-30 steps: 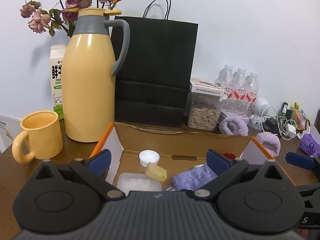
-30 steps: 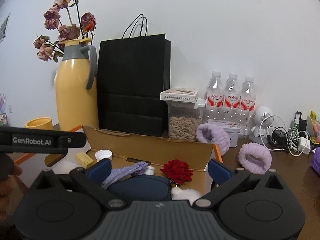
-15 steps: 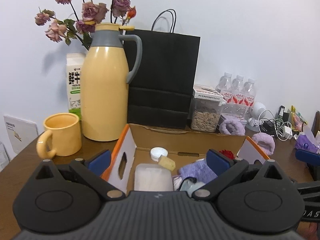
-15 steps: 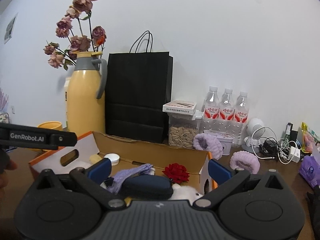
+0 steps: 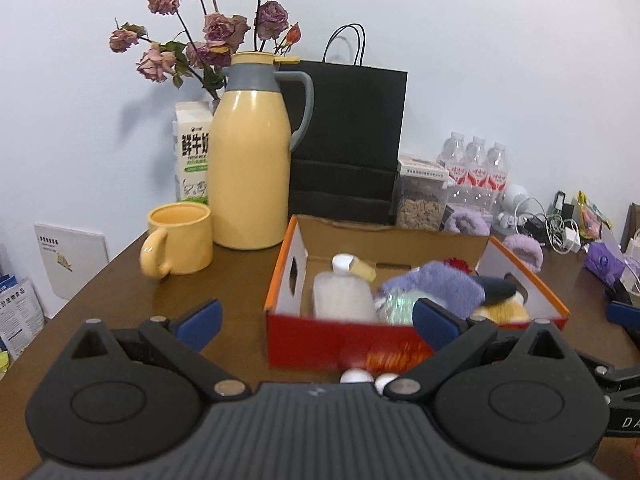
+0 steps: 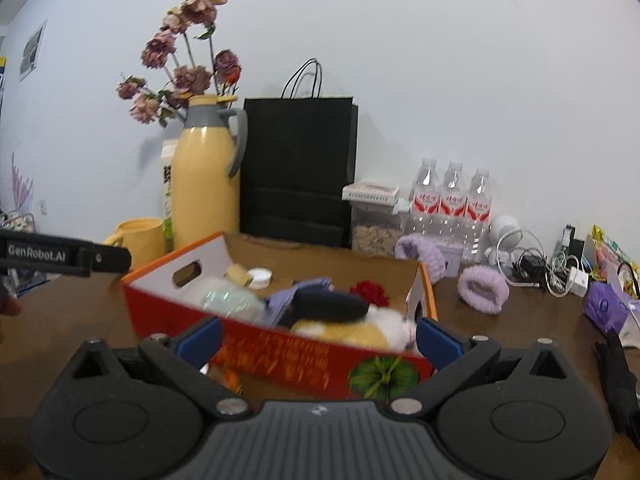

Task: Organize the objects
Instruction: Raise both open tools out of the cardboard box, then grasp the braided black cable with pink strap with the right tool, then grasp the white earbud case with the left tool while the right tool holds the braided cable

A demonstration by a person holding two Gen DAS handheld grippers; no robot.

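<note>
Left gripper [image 5: 316,320] held back from the near wall of the red cardboard box [image 5: 344,340], fingers [image 5: 200,317] spread wide, nothing between them. Right gripper [image 6: 318,338] likewise hovering at the box's near wall, fingers [image 6: 438,342] wide apart and empty.

Box sitting on the brown bench [image 5: 224,280], open at the top, white inside, with cut-out handle holes in its end walls. Packed inside: a clear plastic bottle [image 5: 342,294] with a white cap, lying flat; a small yellow block [image 5: 362,269] beside that cap; a purple knit cloth [image 5: 444,284]; a dark blue case [image 6: 330,306]; a red fabric rose [image 6: 370,292]; a yellow and white plush toy [image 6: 360,326] against the near wall; something iridescent and blurred near the bottle, not identifiable.

Behind the box: a yellow thermos jug [image 5: 250,164], a yellow mug [image 5: 178,238] to its left, a milk carton [image 5: 192,152], dried roses [image 5: 208,40], a black paper bag [image 5: 348,140]. Further right: a seed jar [image 5: 422,200], three water bottles [image 5: 476,168], two purple scrunchies [image 6: 482,288], tangled cables [image 6: 552,264].
</note>
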